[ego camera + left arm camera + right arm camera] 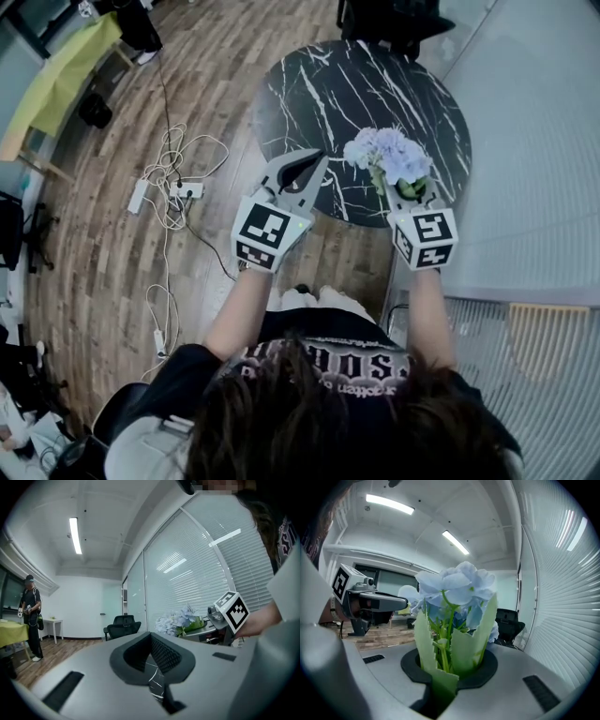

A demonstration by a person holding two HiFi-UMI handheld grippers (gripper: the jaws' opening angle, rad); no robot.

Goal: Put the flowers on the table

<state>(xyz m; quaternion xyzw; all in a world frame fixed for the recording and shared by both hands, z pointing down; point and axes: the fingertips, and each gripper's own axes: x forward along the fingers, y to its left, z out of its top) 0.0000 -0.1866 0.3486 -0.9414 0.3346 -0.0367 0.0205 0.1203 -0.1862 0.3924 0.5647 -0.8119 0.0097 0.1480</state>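
A bunch of pale blue flowers [389,155] with green leaves stands upright in my right gripper [410,190], which is shut on the stems. The blooms hang over the near right part of the round black marble table [319,94]. In the right gripper view the flowers [457,590] rise straight out of the jaws, and the leaves hide the stems' lower ends. My left gripper [312,161] hovers over the table's near edge, to the left of the flowers, shut with nothing in it. The left gripper view shows the flowers [180,620] at its right.
White cables and a power strip [173,187] lie on the wooden floor left of the table. A black chair [394,19] stands behind the table. A wall of blinds [534,141] runs along the right. A person [32,616] stands far off by a yellow table [56,75].
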